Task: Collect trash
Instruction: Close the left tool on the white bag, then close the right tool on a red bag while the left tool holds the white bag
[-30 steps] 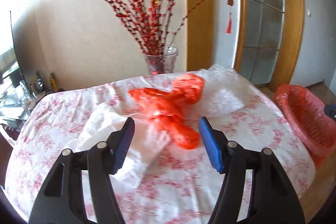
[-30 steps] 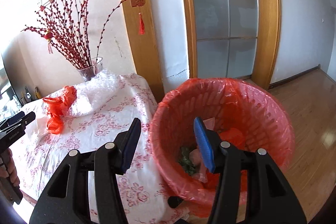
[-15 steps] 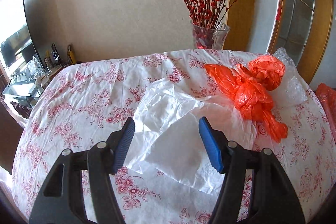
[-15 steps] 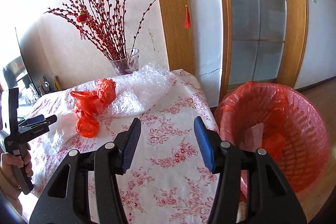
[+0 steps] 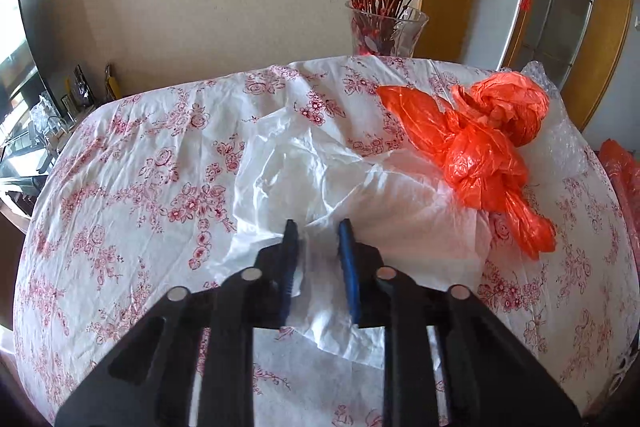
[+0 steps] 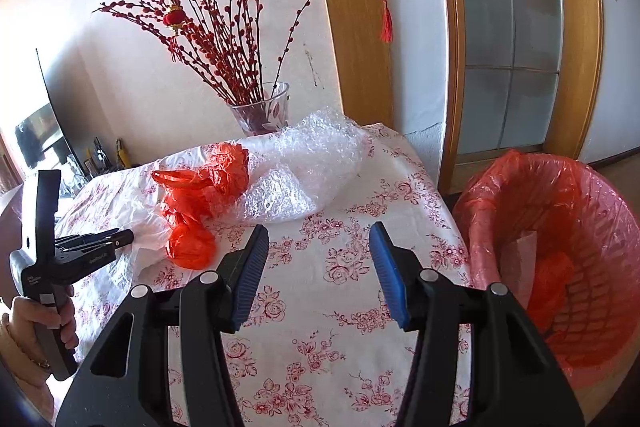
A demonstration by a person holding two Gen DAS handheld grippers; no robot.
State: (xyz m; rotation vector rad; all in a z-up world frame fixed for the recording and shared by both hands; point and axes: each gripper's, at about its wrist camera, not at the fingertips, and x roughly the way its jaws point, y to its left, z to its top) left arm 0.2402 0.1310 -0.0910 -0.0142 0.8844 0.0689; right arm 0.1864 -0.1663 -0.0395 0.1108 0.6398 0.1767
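A crumpled white plastic bag [image 5: 320, 171] lies on the flowered tablecloth [image 5: 132, 195]. My left gripper [image 5: 318, 227] has its jaws closed down on a fold of this bag; it also shows in the right wrist view [image 6: 116, 239]. A knotted orange plastic bag [image 5: 480, 147] lies to its right, and it also shows in the right wrist view [image 6: 196, 195]. Clear bubble wrap [image 6: 308, 167] lies behind it. My right gripper [image 6: 318, 235] is open and empty above the table. A red basket lined with an orange bag [image 6: 560, 247] stands at the right and holds some trash.
A glass vase [image 6: 264, 109] with red berry branches stands at the table's far edge by the wall. A wooden door frame and glass door [image 6: 512, 59] are behind the basket. A TV and a cluttered shelf [image 5: 36, 131] are at the left.
My left gripper moved down onto the white bag and its jaws closed on a fold. My right gripper swung left from the basket toward the table, still open.
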